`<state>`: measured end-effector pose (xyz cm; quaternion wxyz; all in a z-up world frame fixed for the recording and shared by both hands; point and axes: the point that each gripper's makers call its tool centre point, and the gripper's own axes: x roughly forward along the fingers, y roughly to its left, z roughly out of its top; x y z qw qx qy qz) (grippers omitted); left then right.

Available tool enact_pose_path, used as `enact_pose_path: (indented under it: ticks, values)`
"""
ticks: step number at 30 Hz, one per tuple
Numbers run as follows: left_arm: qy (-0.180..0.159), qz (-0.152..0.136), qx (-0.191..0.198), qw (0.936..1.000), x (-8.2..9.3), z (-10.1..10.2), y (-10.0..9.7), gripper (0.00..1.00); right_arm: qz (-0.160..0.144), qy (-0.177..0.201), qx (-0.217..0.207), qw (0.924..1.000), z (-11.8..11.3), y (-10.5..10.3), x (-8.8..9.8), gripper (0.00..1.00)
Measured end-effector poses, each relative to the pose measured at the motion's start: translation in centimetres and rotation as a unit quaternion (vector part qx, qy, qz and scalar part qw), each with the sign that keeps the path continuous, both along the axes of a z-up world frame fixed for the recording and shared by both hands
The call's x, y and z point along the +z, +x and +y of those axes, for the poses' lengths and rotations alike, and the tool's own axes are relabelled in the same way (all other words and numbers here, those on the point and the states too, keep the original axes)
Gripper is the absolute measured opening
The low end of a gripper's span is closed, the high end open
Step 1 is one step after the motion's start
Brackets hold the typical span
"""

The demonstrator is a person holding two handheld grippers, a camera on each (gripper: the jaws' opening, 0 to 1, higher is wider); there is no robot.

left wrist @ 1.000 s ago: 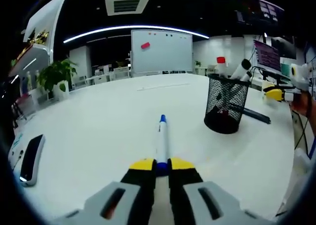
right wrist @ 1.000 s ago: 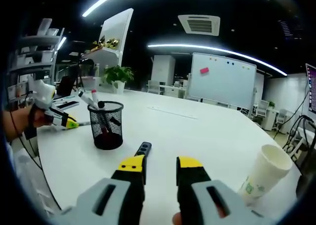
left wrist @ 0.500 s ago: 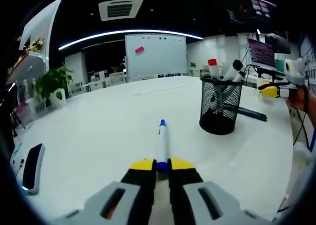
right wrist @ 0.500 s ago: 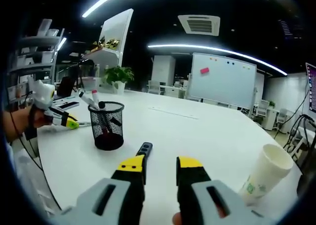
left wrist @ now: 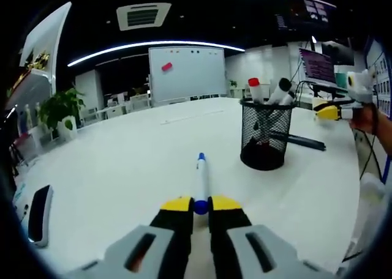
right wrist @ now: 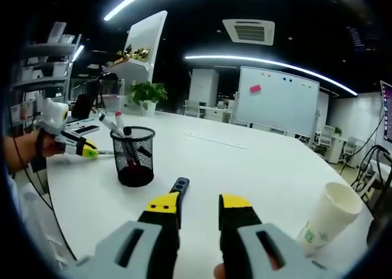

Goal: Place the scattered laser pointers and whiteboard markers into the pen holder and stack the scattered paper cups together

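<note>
Marker (left wrist: 200, 181) in your left tool (left wrist: 200, 207): white barrel, blue tip pointing away from you, its near end pinched between the closed yellow-tipped jaws. You hold it nearly level above the counter (left wrist: 122, 163), a grip that leaves the whole barrel free to go into the holder (left wrist: 264, 135) tip first. That holder, a black mesh cup, stands far and to the right of the marker, well apart from it, with a red-capped marker and other pens already leaning inside. A black pointer (left wrist: 300, 142) lies on the counter just beyond it.

Your right tool (right wrist: 199, 210) has its jaws parted and grips nothing. A black pointer (right wrist: 178, 186) lies flat just past its left jaw, near the holder. A white paper cup (right wrist: 327, 216) stands tilted at the right.
</note>
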<state>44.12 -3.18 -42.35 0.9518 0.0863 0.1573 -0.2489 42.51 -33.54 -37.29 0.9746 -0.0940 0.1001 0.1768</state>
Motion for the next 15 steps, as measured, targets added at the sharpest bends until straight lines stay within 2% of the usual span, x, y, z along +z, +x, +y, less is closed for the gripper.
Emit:
enact_pose_path:
  ticks: [15]
  values:
    - [-0.007,-0.034,-0.013,0.9993,2.3,-1.0,-0.7,0.11,0.000,-0.001,0.004,1.0000,0.4,0.1,0.1,0.24]
